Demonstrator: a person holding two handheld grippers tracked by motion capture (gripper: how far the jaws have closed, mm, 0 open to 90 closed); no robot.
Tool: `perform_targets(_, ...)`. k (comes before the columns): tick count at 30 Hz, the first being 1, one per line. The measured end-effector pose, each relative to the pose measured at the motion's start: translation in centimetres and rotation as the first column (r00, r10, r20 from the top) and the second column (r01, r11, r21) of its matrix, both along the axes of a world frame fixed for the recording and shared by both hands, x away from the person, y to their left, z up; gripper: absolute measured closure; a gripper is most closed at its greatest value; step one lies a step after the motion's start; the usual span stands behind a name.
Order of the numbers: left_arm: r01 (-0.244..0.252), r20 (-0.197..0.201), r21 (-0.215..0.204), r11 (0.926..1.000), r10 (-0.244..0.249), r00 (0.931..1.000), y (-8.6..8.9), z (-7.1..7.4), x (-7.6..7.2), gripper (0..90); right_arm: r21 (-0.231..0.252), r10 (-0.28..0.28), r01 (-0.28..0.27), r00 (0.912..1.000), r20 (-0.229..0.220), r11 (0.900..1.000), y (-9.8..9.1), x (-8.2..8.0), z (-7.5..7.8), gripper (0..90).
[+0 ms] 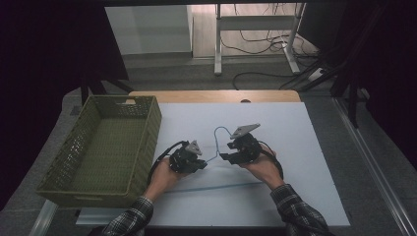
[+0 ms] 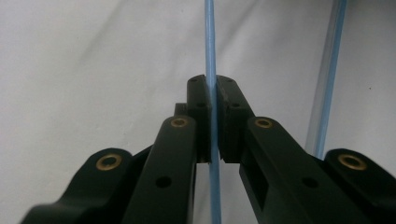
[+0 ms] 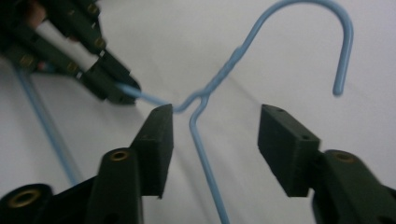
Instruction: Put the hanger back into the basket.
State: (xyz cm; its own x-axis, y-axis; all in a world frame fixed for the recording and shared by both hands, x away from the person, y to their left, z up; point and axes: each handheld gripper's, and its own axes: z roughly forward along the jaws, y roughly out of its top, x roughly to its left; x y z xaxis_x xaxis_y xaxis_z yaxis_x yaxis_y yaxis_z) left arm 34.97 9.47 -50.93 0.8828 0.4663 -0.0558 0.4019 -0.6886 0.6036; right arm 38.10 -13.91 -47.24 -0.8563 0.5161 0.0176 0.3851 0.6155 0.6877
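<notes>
- The left gripper (image 2: 212,91) was clamped on one shoulder wire of the blue wire hanger (image 3: 205,93); the right gripper (image 3: 215,128) stood open astride the hanger's neck.
- The green plastic basket (image 1: 147,129) sat empty at the desk's (image 1: 305,147) left.
- The hanger lay mid-desk. A two-handed grasp seemed half made; next, the right jaws needed closing below the twist.

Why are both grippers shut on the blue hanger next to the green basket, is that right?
Not quite. The left gripper is shut on the hanger, but the right gripper is open, its jaws wide apart around the wire, as the right gripper view shows. The basket is beside them.
</notes>
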Motion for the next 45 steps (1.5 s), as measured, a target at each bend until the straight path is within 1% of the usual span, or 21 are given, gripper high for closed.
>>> perform_targets(7,0.02,0.003,0.012,0.9997,-0.02,0.9998,-0.1,0.1,-0.1,85.5,0.044,-0.056,0.058,0.9974,-0.046,0.9974,1.8,1.4,-0.6,44.3)
perform_targets(12,0.025,0.004,0.011,0.9996,-0.025,0.9997,-0.1,0.1,-0.1,85.4,0.064,-0.093,0.099,0.992,-0.085,0.993,2.6,2.1,-1.1,56.0)
perform_targets(13,0.026,0.001,0.008,0.9996,-0.026,0.9997,-0.1,0.1,-0.1,85.4,0.075,-0.094,0.101,0.9909,-0.097,0.9921,2.6,2.2,-1.2,59.5)
perform_targets(14,0.026,-0.005,0.004,0.9997,-0.026,0.9996,-0.1,0.2,-0.1,85.2,0.096,-0.096,0.107,0.9882,-0.119,0.9896,2.7,2.2,-1.2,71.9)
perform_targets(16,0.026,-0.011,0.002,0.9996,-0.026,0.9996,-0.1,0.2,-0.2,85.2,0.098,-0.103,0.115,0.9874,-0.12,0.9886,2.7,2.2,-1.1,74.2)
perform_targets(18,0.017,-0.022,-0.026,0.9995,-0.017,0.9996,0.0,0.5,-0.3,79.3,0.176,-0.115,0.147,0.9768,-0.181,0.9733,2.4,2.1,-0.6,81.2)
perform_targets(20,-0.015,-0.037,-0.081,0.9966,0.012,0.9992,0.3,1.6,-0.7,70.7,0.26,-0.107,0.166,0.9685,-0.225,0.9513,2.0,2.0,-0.1,85.0)
perform_targets(21,-0.015,-0.037,-0.081,0.9966,0.012,0.9992,0.3,1.6,-0.7,65.8,0.286,-0.098,0.163,0.9686,-0.229,0.9441,1.9,1.9,0.3,85.8)
perform_targets(22,-0.035,-0.05,-0.115,0.9928,0.029,0.9983,0.6,2.4,-1.2,59.3,0.301,-0.092,0.158,0.9705,-0.223,0.9403,1.9,1.7,0.7,86.0)
perform_targets(25,-0.057,-0.076,-0.142,0.9883,0.047,0.996,1.3,3.5,-1.5,44.2,0.283,-0.091,0.136,0.9818,-0.167,0.9494,2.1,0.9,1.9,86.1)
perform_targets(29,-0.082,-0.122,-0.183,0.9797,0.06,0.9907,2.1,4.6,-1.7,31.0,0.305,-0.074,0.118,0.9859,-0.15,0.945,2.1,0.1,2.7,86.1)
perform_targets(30,-0.081,-0.13,-0.198,0.977,0.055,0.9899,2.3,4.9,-1.8,31.0,0.312,-0.066,0.11,0.9869,-0.147,0.9436,2.1,-0.2,2.9,86.1)
perform_targets(31,-0.063,-0.161,-0.218,0.974,0.028,0.9866,2.6,5.5,-1.9,24.2,0.314,-0.055,0.092,0.9904,-0.127,0.9448,2.2,-0.8,3.4,86.1)
perform_targets(32,-0.056,-0.163,-0.218,0.9742,0.021,0.9864,2.6,5.8,-2.0,22.0,0.314,-0.045,0.079,0.9924,-0.114,0.9462,2.1,-1.1,3.7,86.1)
perform_targets(34,-0.057,-0.16,-0.201,0.978,0.024,0.9869,2.5,6.3,-2.2,25.7,0.315,-0.031,0.059,0.9951,-0.094,0.9471,2.1,-1.6,4.2,86.0)
perform_targets(37,-0.053,-0.179,-0.205,0.9773,0.016,0.9837,2.4,6.5,-2.3,35.5,0.319,-0.009,0.031,0.9975,-0.07,0.9472,1.9,-2.3,5.0,86.1)
perform_targets(38,-0.033,-0.206,-0.216,0.9758,-0.013,0.9784,2.2,6.6,-2.1,39.8,0.315,0.0,0.018,0.9982,-0.059,0.9489,1.9,-2.4,5.2,86.1)
perform_targets(40,-0.027,-0.216,-0.224,0.9742,-0.023,0.9761,2.1,6.6,-2.0,45.8,0.3,0.024,-0.011,0.9989,-0.041,0.9538,1.9,-2.8,5.5,86.0)
perform_targets(42,-0.022,-0.253,-0.252,0.9676,-0.044,0.9665,1.8,6.7,-1.7,52.6,0.286,0.045,-0.035,0.9986,-0.028,0.9577,1.9,-3.1,5.7,86.1)
perform_targets(44,-0.017,-0.258,-0.253,0.9673,-0.051,0.9647,1.7,6.8,-1.6,57.8,0.28,0.053,-0.044,0.9983,-0.026,0.9591,1.9,-3.2,5.8,86.1)
perform_targets(45,0.0,-0.273,-0.255,0.9669,-0.072,0.9593,1.5,6.9,-1.5,60.6,0.273,0.062,-0.053,0.9978,-0.024,0.9606,1.7,-3.5,5.9,86.0)
